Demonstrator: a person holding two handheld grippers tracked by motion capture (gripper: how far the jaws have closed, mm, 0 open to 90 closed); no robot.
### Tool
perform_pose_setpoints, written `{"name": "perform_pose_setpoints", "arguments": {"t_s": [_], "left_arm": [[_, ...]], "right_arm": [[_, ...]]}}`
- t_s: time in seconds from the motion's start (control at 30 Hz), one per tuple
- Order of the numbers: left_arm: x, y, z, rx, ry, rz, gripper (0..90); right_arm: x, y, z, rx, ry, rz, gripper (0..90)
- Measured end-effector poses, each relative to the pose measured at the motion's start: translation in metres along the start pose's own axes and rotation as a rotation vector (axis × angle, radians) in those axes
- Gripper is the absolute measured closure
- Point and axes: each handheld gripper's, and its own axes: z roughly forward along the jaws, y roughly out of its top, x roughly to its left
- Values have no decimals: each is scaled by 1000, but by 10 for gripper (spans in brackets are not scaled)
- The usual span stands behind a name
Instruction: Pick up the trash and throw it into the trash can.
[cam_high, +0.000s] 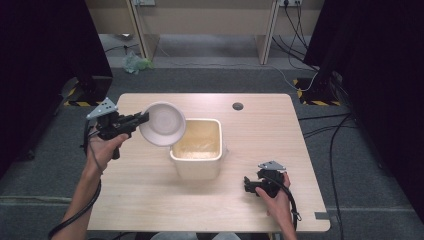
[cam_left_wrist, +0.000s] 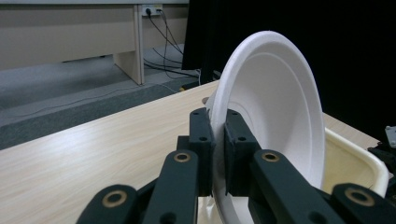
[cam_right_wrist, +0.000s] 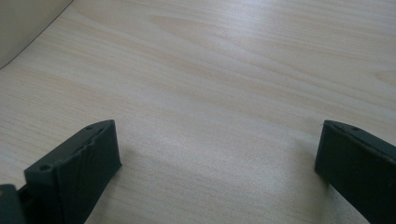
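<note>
A white foam bowl (cam_high: 162, 123) is tipped on its side over the left rim of a cream square tub (cam_high: 197, 165). My left gripper (cam_high: 142, 119) is shut on the bowl's rim and holds it in the air. In the left gripper view the two black pads clamp the bowl (cam_left_wrist: 275, 107) edge-on, with my left gripper (cam_left_wrist: 218, 154) pinching the thin rim, and the tub (cam_left_wrist: 359, 163) lies behind at the right. My right gripper (cam_high: 247, 186) rests low on the table near the front right, open, and in the right gripper view my right gripper (cam_right_wrist: 217, 158) has nothing between its jaws.
The wooden table (cam_high: 260, 130) has a round cable hole (cam_high: 238, 106) near its far edge. Cables trail across the grey floor to the right. A corner of the tub (cam_right_wrist: 23, 28) shows at the top left of the right gripper view.
</note>
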Motion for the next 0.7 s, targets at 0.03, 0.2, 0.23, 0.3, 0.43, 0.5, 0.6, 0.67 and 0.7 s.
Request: {"name": "perform_pose_setpoints", "arguments": {"t_s": [0.03, 0.2, 0.23, 0.3, 0.43, 0.5, 0.6, 0.67, 0.7], "left_arm": [[-3, 1, 3, 4, -8, 4, 836], [-14, 2, 19, 17, -36, 15, 836], [-16, 2, 21, 18, -41, 14, 836], [-19, 2, 26, 25, -49, 15, 836], [-24, 2, 35, 35, -61, 18, 835], [-27, 2, 39, 40, -66, 21, 835], [-30, 1, 45, 49, -73, 22, 835], [-32, 0, 50, 56, -76, 23, 835], [-33, 0, 52, 61, -77, 27, 835]], "right_arm": [[0, 0, 0, 0, 0, 1, 2], [0, 0, 0, 1, 0, 2, 2], [0, 0, 0, 0, 0, 0, 2], [0, 0, 0, 0, 0, 0, 3], [0, 0, 0, 0, 0, 0, 2], [0, 0, 0, 1, 0, 3, 2], [0, 0, 0, 0, 0, 1, 2], [0, 0, 0, 0, 0, 0, 3], [0, 0, 0, 0, 0, 1, 2]]}}
